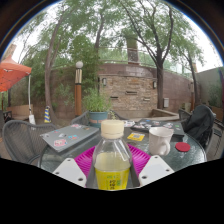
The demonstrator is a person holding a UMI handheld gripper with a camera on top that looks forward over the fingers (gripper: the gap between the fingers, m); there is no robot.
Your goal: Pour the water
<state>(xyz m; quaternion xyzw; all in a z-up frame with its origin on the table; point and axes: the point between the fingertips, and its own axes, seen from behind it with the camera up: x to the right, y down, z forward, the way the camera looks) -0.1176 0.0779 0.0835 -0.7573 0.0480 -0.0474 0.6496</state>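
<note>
Item: bottle [112,163], clear plastic, white cap, yellowish liquid in the lower body, standing upright between the fingers of the hand-held gripper [112,168]. The pink pads [86,160] lie close against both flanks of the bottle with no gap to be made out, so the hold reads as closed on it; whether its base rests on the surface [100,140] cannot be told. Receiving vessel: white cup [160,141], beyond the fingers and to the right, near but apart from the bottle. Other holdings on the glass surface: a grey tray [68,135] to the left, a small yellow item [135,137] behind the bottle, a red disc [182,147] past the cup. Pose: gripper level, fingers pointing forward across the surface, bottle axis vertical, no tilt begun. Step in hand, as judged: secure the bottle and carry it to the cup. Handling notes: the cap appears on, so no pour can succeed until it is off; keep the squeeze firm but light, since thin plastic will likely buckle; lift straight, bring the neck over the cup's rim, then roll the wrist slowly toward the cup, so that liquid does not surge past the rim.
</note>
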